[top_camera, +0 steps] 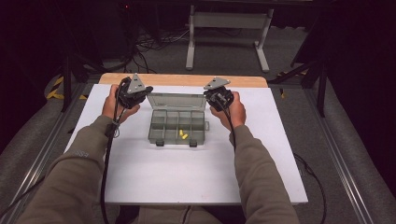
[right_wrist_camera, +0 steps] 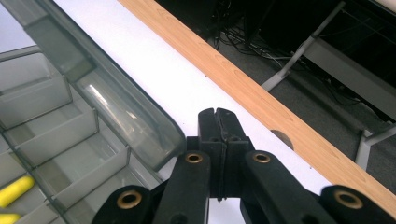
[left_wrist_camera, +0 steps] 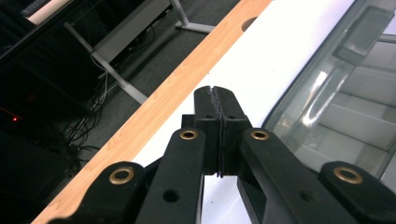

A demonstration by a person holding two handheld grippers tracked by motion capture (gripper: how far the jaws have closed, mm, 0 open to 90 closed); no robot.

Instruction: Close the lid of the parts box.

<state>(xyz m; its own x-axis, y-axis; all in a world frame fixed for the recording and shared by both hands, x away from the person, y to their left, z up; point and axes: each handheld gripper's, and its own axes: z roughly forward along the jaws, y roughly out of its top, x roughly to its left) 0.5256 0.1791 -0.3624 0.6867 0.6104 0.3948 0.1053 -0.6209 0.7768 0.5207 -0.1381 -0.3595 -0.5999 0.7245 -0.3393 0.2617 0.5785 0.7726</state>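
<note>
So the surface (top_camera: 154,177) is a white board laid over a light wood top, and a strip of that wood (top_camera: 187,80) shows along the far edge. In both gripper views the wood strip has a round hole (right_wrist_camera: 283,138) in it, right by the edge of the white. Sitting directly on the white, roughly centered and toward the far half, is a smoky clear organizer box (top_camera: 178,126) with its lid (top_camera: 176,101) flipped open and standing up at the back. The rest of the white is bare.

Bright white table (top_camera: 154,177), dark surroundings, glare on the lid (right_wrist_camera: 121,112).
</note>
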